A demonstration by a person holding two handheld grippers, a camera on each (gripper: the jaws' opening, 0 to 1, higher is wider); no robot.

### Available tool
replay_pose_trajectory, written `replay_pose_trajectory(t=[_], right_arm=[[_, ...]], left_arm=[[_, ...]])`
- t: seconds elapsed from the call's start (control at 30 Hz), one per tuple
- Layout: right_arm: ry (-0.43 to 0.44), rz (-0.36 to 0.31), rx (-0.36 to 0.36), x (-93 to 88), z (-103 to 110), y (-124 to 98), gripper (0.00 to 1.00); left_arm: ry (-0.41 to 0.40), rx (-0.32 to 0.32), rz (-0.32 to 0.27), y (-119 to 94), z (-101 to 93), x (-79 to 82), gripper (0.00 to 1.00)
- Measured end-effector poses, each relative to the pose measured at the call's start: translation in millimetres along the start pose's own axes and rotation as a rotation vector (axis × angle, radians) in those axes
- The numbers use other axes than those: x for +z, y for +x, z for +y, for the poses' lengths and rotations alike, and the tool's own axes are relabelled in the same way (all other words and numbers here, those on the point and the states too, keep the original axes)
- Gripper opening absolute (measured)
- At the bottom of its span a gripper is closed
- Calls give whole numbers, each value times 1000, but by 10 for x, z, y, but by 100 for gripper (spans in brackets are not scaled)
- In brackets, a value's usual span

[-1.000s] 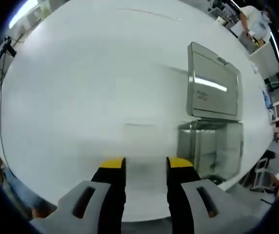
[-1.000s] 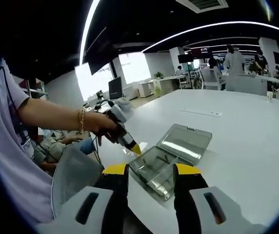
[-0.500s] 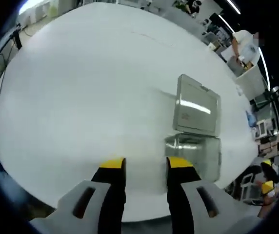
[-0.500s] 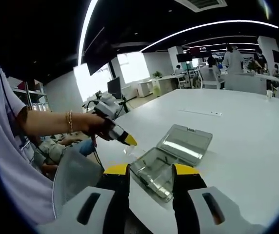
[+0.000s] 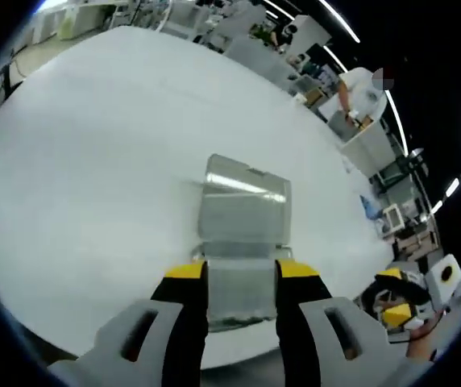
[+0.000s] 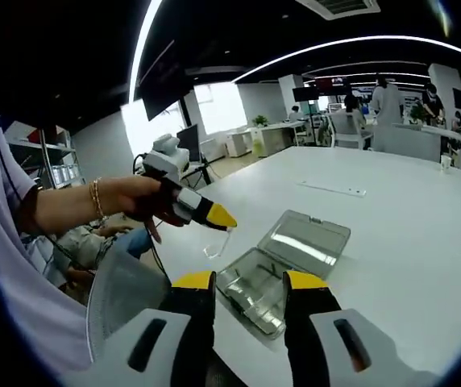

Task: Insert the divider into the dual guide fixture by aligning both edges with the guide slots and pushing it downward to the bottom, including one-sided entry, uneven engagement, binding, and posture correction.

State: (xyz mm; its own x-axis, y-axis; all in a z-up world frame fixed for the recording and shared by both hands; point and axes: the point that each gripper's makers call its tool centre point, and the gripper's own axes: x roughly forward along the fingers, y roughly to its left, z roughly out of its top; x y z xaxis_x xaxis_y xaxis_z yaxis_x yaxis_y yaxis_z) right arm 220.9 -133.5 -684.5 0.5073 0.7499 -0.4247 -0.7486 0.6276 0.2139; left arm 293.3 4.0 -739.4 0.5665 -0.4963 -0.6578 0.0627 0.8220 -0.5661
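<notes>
A clear plastic box (image 5: 237, 284) stands on the white table (image 5: 93, 177), its lid (image 5: 245, 208) thrown open behind it. My left gripper (image 5: 241, 271) is open and empty, and the box shows in the gap beyond its jaws. From the right gripper view, a hand holds the left gripper (image 6: 206, 214) above the table's near edge, left of the box (image 6: 253, 292) and lid (image 6: 307, 240). A small clear piece (image 6: 216, 245) shows just below its yellow tip; I cannot tell whether it is the divider. My right gripper (image 6: 248, 280) is open and empty, short of the box.
The table's edge runs close in front of the box (image 5: 134, 355). A thin white strip (image 6: 334, 189) lies farther out on the table. People stand at desks (image 6: 392, 133) in the background, and someone sits low at the left (image 6: 77, 242).
The left gripper has risen and levelled out beside the box. Its view has swung so the box, earlier off to the right, now sits between its jaws. The right gripper has hardly moved.
</notes>
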Motion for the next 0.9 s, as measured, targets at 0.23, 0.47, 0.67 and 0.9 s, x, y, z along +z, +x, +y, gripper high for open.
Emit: replay_pose_trajectory(t=[0.23, 0.47, 0.67, 0.9], right_arm=[[2, 6, -26, 17, -24, -36, 28], [3, 16, -56, 40, -61, -48, 25], [-11, 26, -67, 52, -51, -24, 24], [-11, 28, -78, 65, -71, -7, 24]], left_arm=[[-53, -100, -7, 121, -369, -63, 30], [-93, -210, 5, 190, -816, -200, 30], [-97, -267, 29, 208, -1053, -280, 30], [-81, -310, 52, 197, -1236, -349, 30]])
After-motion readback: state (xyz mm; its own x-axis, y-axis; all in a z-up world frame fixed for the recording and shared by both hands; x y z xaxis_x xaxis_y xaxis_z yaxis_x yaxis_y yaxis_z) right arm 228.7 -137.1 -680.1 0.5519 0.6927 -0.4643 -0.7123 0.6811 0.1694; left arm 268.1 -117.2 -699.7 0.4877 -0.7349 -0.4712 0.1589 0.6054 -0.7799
